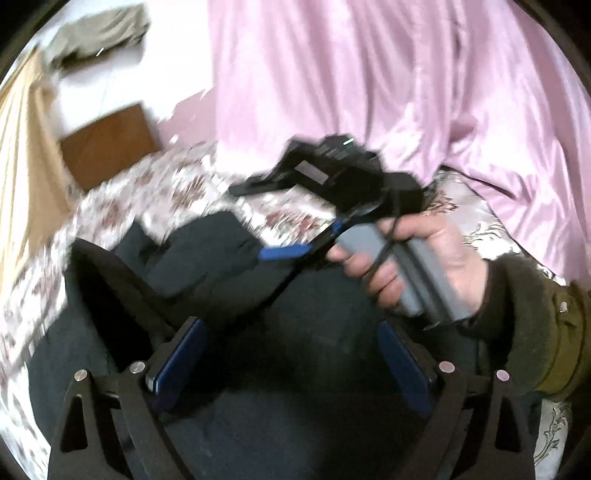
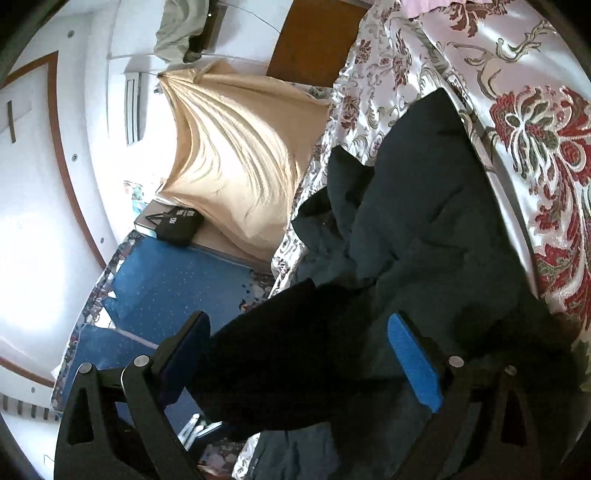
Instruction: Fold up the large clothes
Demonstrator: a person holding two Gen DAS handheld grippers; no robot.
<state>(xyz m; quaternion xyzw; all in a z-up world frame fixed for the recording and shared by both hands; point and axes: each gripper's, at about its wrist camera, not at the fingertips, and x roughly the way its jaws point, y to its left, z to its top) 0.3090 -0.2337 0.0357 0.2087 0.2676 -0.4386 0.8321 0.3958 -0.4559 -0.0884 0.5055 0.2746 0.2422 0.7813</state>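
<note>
A large dark navy garment (image 1: 207,258) lies crumpled on the floral bedspread (image 1: 177,192). My left gripper (image 1: 291,356) hovers over it, open, and its blue pads (image 1: 181,354) press on nothing. A hand (image 1: 424,254) in an olive sleeve holds my right gripper (image 1: 291,254) just above the garment, ahead of the left one. In the right wrist view the garment (image 2: 424,221) runs along the bed's edge. My right gripper (image 2: 301,356) is open there, with a dark fold of the cloth lying loose between its pads (image 2: 413,362).
A pink satin sheet (image 1: 406,92) covers the bed beyond the garment. Beige cloth (image 2: 229,158) hangs past the bed's edge. Below are a blue carpet (image 2: 173,280) and a black device (image 2: 179,225). An olive garment (image 1: 99,33) and a brown board (image 1: 107,144) lie farther off.
</note>
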